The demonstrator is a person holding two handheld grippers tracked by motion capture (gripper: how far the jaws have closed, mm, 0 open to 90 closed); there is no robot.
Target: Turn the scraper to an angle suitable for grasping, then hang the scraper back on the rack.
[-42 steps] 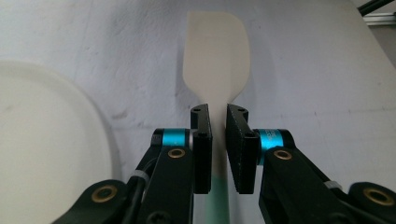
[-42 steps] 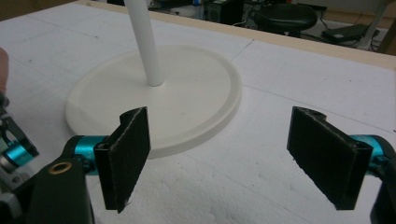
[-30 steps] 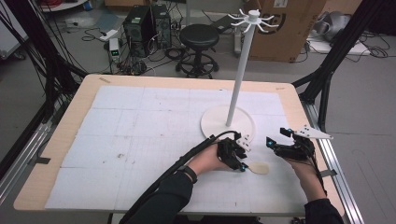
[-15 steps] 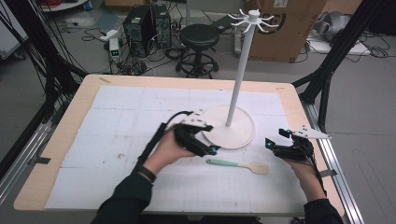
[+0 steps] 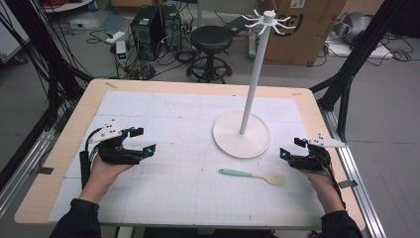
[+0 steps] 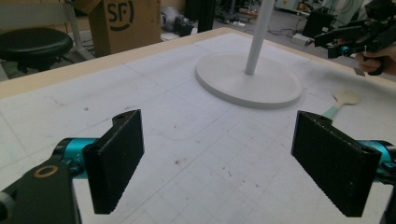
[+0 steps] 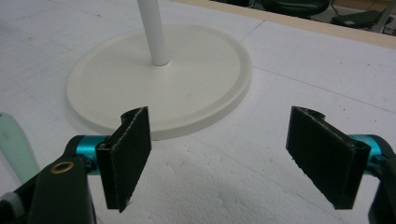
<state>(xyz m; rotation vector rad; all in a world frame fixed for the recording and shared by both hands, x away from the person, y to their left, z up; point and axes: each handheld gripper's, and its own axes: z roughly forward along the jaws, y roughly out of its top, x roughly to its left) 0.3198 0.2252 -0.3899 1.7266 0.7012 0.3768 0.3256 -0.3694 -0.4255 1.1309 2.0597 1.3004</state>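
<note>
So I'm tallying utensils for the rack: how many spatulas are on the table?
1. The spatula lies flat on the white mat, in front of the stand's round base and left of the right gripper. Nothing seems to hide another.

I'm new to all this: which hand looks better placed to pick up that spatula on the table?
Probably the right. The right gripper sits open just beside the spatula, near its wooden blade, while the left gripper, also open, is far across the table.

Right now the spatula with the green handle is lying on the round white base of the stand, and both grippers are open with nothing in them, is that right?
Not quite. The high view shows the spatula lying on the table mat in front of the round white base, not on it. The left gripper and right gripper are indeed open and empty.
</note>
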